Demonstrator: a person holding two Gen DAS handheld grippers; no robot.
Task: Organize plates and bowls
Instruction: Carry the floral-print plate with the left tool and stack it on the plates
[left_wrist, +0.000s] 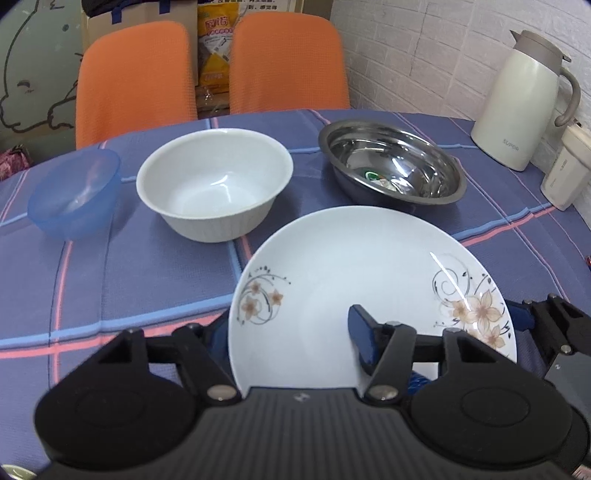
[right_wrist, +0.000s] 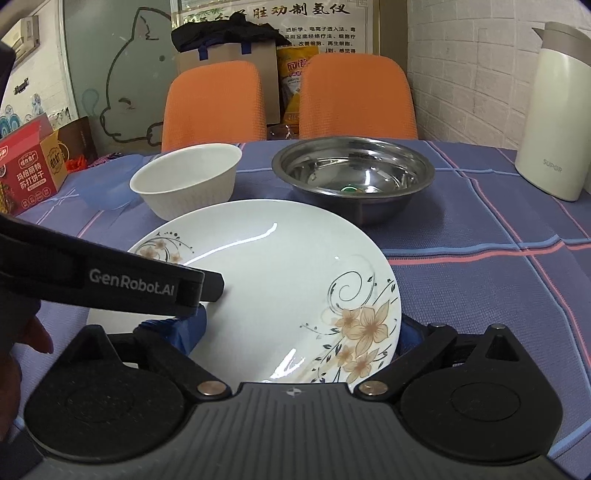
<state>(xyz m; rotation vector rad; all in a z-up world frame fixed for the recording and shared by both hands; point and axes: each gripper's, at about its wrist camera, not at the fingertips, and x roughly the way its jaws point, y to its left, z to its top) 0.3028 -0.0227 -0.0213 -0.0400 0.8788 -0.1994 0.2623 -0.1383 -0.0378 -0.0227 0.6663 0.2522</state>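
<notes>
A white plate with flower prints (left_wrist: 351, 266) (right_wrist: 280, 266) sits nearest on the checked tablecloth. My left gripper (left_wrist: 290, 336) is shut on its left rim, one finger on the plate's face and the other hidden behind the edge. In the right wrist view that upper finger (right_wrist: 210, 288) reaches in from the left. My right gripper (right_wrist: 295, 332) stands open, with the plate's near edge between its blue pads (right_wrist: 406, 332). Behind the plate are a blue plastic bowl (left_wrist: 74, 192) (right_wrist: 107, 188), a white bowl (left_wrist: 214, 184) (right_wrist: 184, 184) and a steel bowl (left_wrist: 391, 162) (right_wrist: 351, 170).
A cream thermos jug (left_wrist: 517, 99) (right_wrist: 554, 129) and a white container (left_wrist: 565, 173) stand at the table's right, against the brick wall. Two orange chairs (left_wrist: 136, 77) (right_wrist: 354, 96) stand at the far edge. A red box (right_wrist: 29, 162) sits at the far left. A hand (right_wrist: 22, 350) shows at the left.
</notes>
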